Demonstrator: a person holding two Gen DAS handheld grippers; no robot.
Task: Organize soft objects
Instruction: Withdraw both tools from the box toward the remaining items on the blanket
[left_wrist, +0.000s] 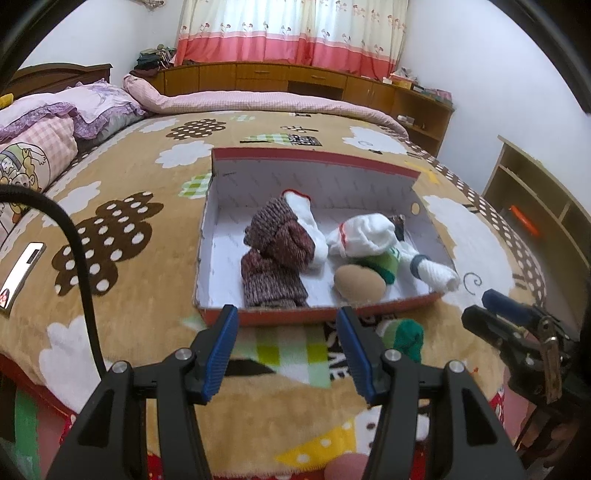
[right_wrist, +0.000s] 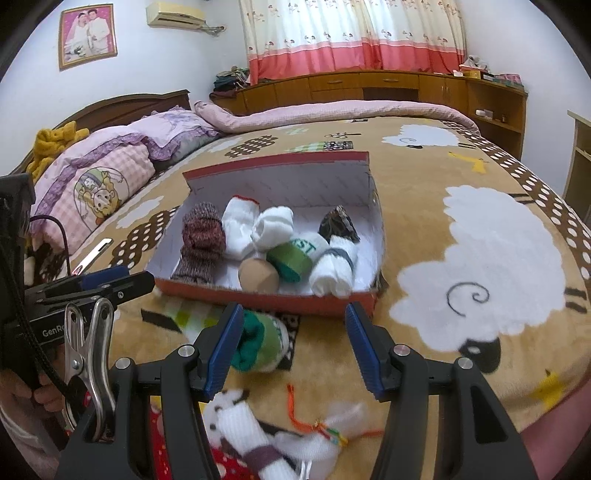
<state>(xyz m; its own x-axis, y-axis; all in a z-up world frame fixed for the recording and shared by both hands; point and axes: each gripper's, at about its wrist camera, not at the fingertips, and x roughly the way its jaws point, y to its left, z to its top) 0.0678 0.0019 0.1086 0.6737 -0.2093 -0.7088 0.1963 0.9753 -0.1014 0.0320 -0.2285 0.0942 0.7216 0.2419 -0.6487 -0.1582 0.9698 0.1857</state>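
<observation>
Rolled green sock lay on the blanket, just near of the red box's front wall, outside it. Inside the box: a maroon knit pair at left, white rolls in the middle, a tan ball, a green-banded roll and a white roll at right. A white sock with a dark band lay nearer still, also loose.

Right gripper stood spread and empty, its left pad beside the green sock. Left gripper also spread, nothing between the pads, aimed at the box's near wall.

Step judged: between placements, picking the next loose sock. Next move likely calls for shifting the right gripper left to straddle the green sock, then closing.
</observation>
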